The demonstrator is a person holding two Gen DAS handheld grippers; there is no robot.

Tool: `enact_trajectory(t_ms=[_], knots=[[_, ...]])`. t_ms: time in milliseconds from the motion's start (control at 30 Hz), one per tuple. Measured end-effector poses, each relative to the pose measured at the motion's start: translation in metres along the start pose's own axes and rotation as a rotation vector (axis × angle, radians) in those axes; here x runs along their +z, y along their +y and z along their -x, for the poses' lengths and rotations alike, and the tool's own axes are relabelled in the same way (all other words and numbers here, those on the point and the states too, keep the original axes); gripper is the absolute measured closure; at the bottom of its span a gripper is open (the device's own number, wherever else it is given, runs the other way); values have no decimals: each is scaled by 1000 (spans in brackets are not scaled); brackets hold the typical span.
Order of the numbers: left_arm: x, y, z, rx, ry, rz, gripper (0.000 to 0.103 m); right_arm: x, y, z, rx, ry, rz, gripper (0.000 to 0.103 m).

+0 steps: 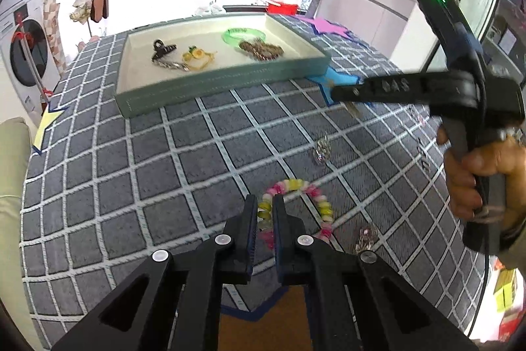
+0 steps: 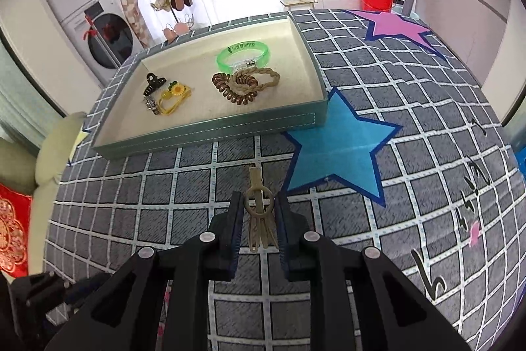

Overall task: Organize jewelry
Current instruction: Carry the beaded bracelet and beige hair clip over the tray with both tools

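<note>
Left gripper (image 1: 264, 209) pinches the pastel bead bracelet (image 1: 297, 206) on the checked cloth, apparently to lift it, while right gripper (image 2: 259, 213), closed on a beige hair clip (image 2: 258, 206), holds it short of the tray (image 2: 210, 134), seemingly bound there.

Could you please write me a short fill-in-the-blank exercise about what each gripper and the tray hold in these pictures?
1. The right gripper is shut on a beige hair ____.
2. The left gripper closes on a pink, white and yellow ____.
3. The bangle lying in the tray is coloured ____.
4. The star touching the tray's corner is ____.

Missing words: clip; scrunchie; green; blue
</note>
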State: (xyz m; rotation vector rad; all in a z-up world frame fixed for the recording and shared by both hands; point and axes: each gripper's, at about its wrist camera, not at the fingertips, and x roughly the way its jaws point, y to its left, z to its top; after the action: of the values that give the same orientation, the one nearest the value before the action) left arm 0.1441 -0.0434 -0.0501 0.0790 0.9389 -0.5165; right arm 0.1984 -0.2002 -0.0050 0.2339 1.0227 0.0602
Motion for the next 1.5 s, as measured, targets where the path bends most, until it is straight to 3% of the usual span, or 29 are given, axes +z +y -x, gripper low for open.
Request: enact_trajectory(t_ms=[300,700,1200,1500], knots=[[15,25,9,11,-36,68,79,0,0,17,34,-29,-13,82],[48,38,29,30,-122,82,79,11,3,36,60,-75,7,82],[112,51,26,65,-226,71,79,62,12,32,68,-115,34,82],[148,68,-3,97,-226,86,79,96,15,6,62,-95,31,82]])
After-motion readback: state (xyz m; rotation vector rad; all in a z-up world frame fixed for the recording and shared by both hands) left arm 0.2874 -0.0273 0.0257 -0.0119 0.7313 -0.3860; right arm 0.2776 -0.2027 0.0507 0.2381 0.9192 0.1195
